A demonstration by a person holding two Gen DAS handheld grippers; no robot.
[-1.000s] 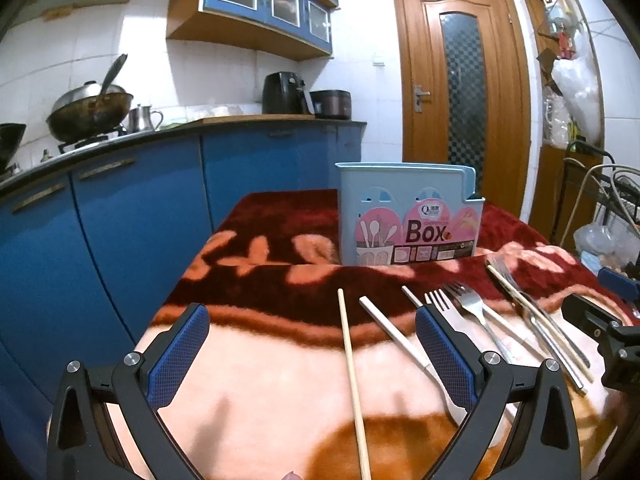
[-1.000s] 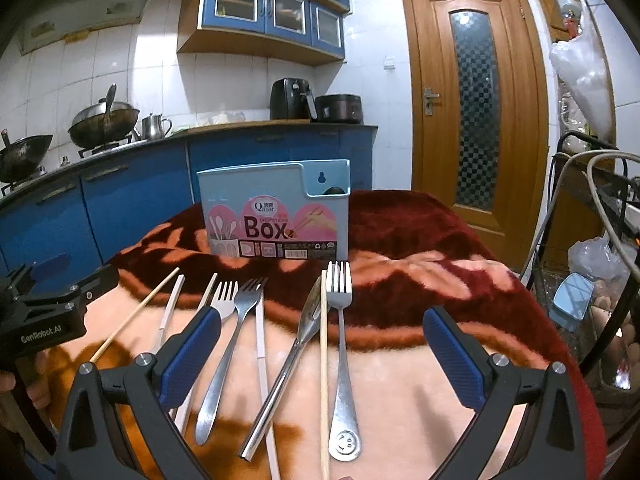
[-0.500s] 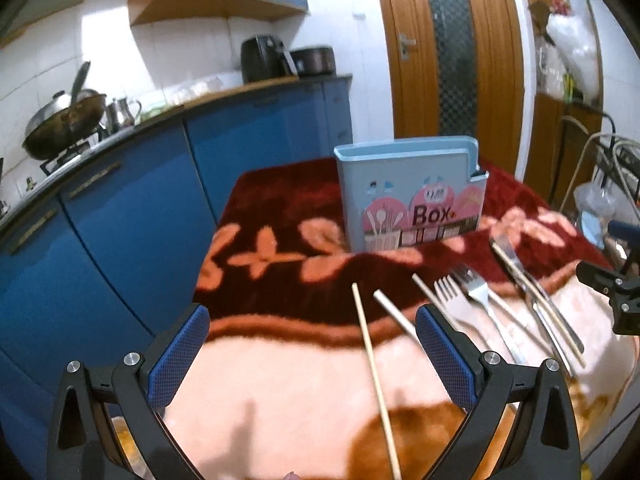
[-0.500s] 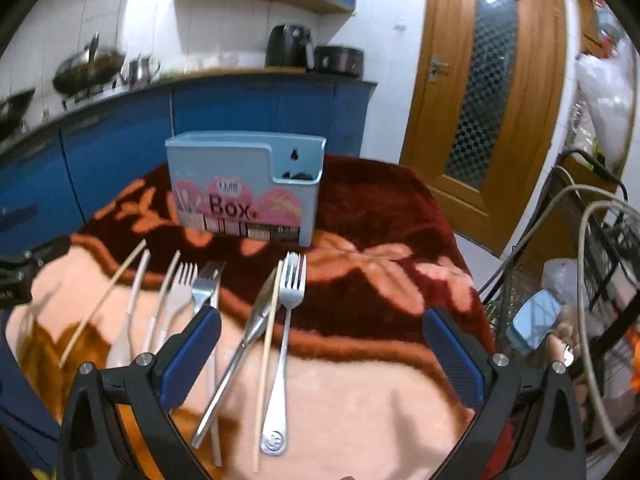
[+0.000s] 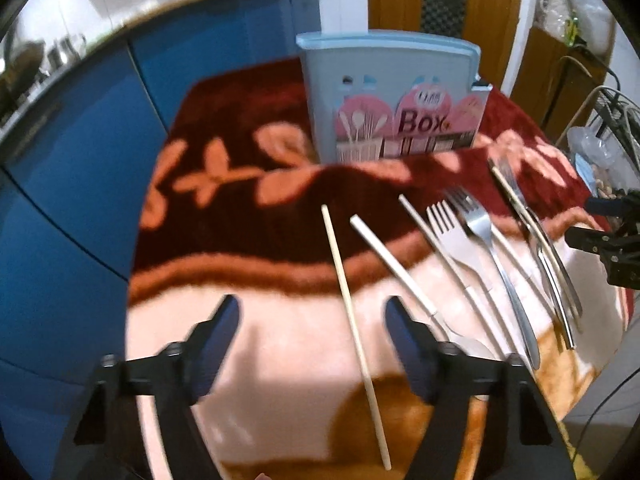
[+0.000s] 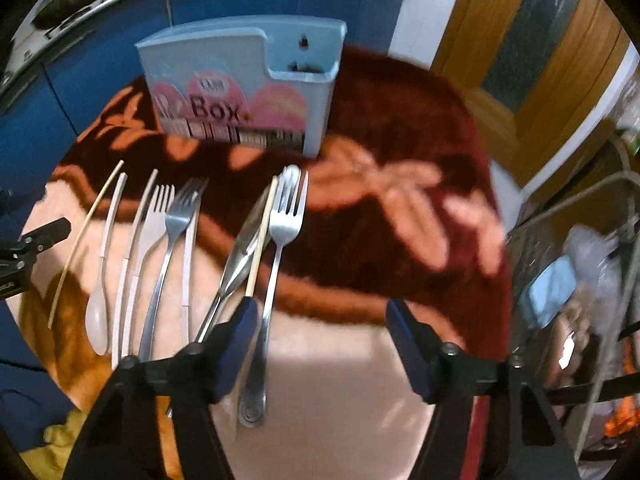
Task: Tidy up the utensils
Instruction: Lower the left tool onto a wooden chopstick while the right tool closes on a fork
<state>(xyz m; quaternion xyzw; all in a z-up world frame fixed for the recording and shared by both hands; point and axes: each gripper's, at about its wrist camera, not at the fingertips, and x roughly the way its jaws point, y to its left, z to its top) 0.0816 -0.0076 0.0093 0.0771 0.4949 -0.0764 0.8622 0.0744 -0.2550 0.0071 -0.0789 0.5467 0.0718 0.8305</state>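
Pale blue box stands upright at the far side of the desk, on its red and peach blanket; its small open pocket looks dark, contents unclear. Forks, a spoon and chopsticks lie in a row near the box. Left gripper and right gripper tilt steeply down over the near edge, jaws closing, half wide, nothing between them.

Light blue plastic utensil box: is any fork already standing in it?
No, the light blue plastic utensil box shows no fork inside; the metal forks lie on the blanket.
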